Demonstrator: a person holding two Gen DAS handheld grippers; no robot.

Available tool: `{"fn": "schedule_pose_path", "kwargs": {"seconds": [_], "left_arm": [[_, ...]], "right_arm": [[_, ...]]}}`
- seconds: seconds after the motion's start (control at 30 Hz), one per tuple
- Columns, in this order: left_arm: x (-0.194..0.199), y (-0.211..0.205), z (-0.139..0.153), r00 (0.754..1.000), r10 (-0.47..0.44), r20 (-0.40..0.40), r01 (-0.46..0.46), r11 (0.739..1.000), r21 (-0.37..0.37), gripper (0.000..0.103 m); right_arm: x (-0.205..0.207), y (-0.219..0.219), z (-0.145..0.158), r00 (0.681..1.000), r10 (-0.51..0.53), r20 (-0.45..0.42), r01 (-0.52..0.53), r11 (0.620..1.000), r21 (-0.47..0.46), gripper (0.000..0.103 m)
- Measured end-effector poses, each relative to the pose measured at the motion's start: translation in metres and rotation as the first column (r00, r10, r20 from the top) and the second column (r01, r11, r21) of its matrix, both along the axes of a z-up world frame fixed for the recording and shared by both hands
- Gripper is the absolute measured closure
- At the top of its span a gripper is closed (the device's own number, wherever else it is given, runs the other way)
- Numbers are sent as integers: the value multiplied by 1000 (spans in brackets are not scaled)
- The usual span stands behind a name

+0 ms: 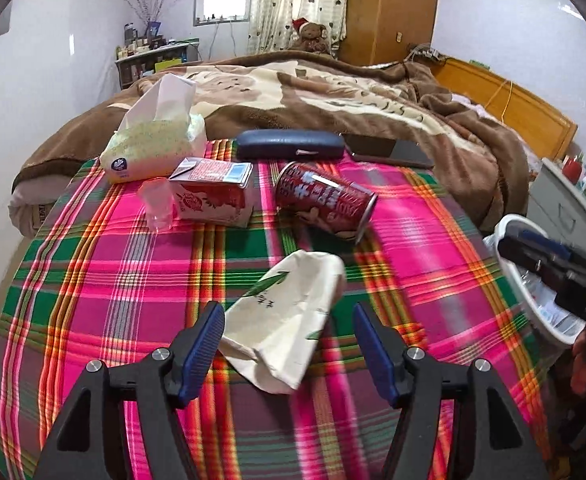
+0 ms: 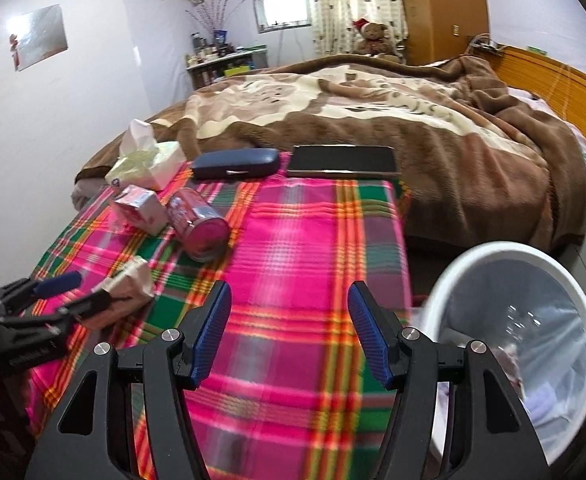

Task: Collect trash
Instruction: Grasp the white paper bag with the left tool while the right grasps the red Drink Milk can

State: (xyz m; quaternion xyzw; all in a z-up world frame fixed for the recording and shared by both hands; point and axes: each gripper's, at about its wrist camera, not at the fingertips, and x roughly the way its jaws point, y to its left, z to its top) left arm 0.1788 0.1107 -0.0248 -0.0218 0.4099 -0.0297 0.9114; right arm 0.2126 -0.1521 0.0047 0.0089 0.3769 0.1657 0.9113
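Note:
On the plaid tablecloth [image 1: 93,280] lie a crushed cream paper cup [image 1: 289,316], a tipped red can [image 1: 325,202], a red-and-white drink carton [image 1: 213,194] and a clear plastic cup [image 1: 158,204]. My left gripper [image 1: 289,344] is open, its fingers on either side of the paper cup's near end. My right gripper [image 2: 289,336] is open and empty above the cloth, left of the white trash bin [image 2: 509,344]. The right wrist view also shows the can [image 2: 199,224], the carton [image 2: 141,208], the paper cup [image 2: 129,288] and the left gripper [image 2: 73,292].
A tissue pack [image 1: 153,144], a dark blue glasses case [image 1: 291,144] and a black tablet [image 2: 341,160] lie at the table's far edge. Behind is a bed with a brown blanket [image 1: 353,92]. The bin [image 1: 533,280] stands off the table's right side.

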Motion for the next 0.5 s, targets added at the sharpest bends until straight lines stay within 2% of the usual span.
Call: {"fn": "schedule_pose_path", "kwargs": {"seconds": [0.23,0.5], "left_arm": [[18,7,-20,998,-18,-60,19,1000,14,37],[38,14,-32,996,-12,-93,10,1000,-24,37]], "right_arm": [[22,22,5,998,69,11,-69,998,12,41],[44,45,2,992,127,4,-127,992,-8,41]]}}
